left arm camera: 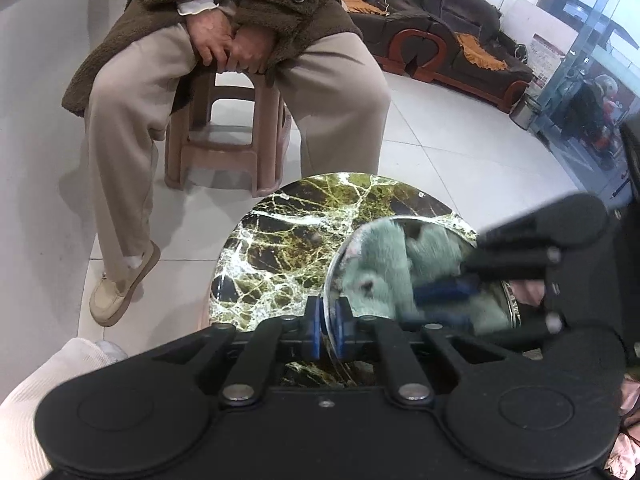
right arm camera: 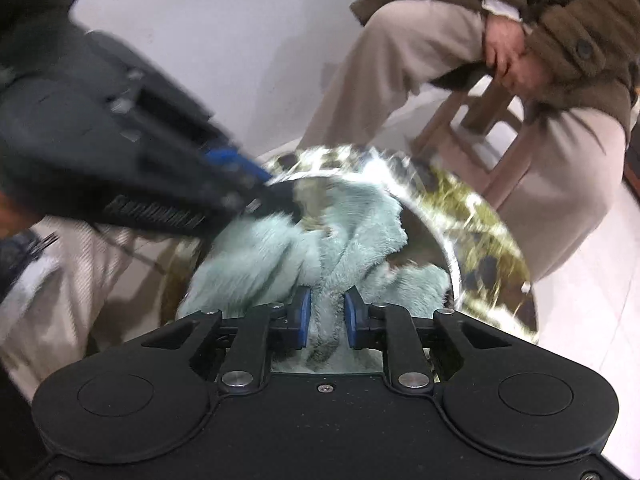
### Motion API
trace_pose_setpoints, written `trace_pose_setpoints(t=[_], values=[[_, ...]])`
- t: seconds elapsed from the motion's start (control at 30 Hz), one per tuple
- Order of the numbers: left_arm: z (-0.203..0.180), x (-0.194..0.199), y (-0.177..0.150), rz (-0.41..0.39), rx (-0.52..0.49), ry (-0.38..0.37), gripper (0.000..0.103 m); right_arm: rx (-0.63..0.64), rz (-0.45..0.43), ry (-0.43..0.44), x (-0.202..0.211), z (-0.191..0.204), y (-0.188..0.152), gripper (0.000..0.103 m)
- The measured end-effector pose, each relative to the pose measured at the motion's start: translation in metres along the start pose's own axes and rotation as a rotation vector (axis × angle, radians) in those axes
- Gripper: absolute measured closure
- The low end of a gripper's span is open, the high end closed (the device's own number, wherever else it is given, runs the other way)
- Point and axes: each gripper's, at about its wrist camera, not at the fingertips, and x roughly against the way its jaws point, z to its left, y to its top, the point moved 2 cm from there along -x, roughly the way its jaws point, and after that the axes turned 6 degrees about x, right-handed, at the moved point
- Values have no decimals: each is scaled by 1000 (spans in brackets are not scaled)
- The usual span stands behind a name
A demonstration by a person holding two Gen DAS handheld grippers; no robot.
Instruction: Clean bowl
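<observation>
Fluffy mint cloth (right arm camera: 320, 248) pinched by right fingers (right arm camera: 304, 312) — left fingers (left arm camera: 316, 320) clamp shiny steel bowl (left arm camera: 329, 280) rim.

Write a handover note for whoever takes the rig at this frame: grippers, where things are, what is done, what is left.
Left gripper: shut on the rim of the bowl, steadying it on the marble table.
Right gripper: pads closed on the green cloth, which lies bunched inside the bowl.
Done: bowl held, cloth in it.
Left: wipe the inside round; how clean it is cannot be told. A seated person is close by.
</observation>
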Motion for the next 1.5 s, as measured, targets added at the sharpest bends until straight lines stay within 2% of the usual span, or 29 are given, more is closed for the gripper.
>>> trace_pose_setpoints(t=[0.13,0.2,0.37,0.5,0.6,0.7,0.83,0.93,1.03,1.23,1.3,1.5], values=[[-3,0,2,-2,-1,-14,95,-16,32,-9,8,-7,-10,87],[-5,-1,3,0,-7,-13,96,-9,54,16,9,0,-16,87],[-6,-3,4,9,-21,-5,96,5,30,69,6,9,-6,87],[-8,-3,3,13,-31,4,96,23,8,2,-1,-2,1,87],[-8,-2,3,12,-27,2,96,-15,20,-1,7,-11,-9,88],[-8,-4,4,15,-27,1,96,-1,52,32,10,-2,-19,87],[-9,-5,3,21,-34,11,96,30,32,82,9,15,-13,87],[-10,-4,2,23,-37,20,95,45,8,34,1,12,1,87],[-9,-4,2,21,-31,15,95,41,13,-31,2,-1,-3,89],[-11,-6,1,23,-29,6,95,26,68,25,12,6,-20,87],[-11,-6,0,24,-29,10,95,35,50,73,9,15,-14,87],[-9,-4,0,27,-25,18,93,46,25,-11,2,4,-3,88]])
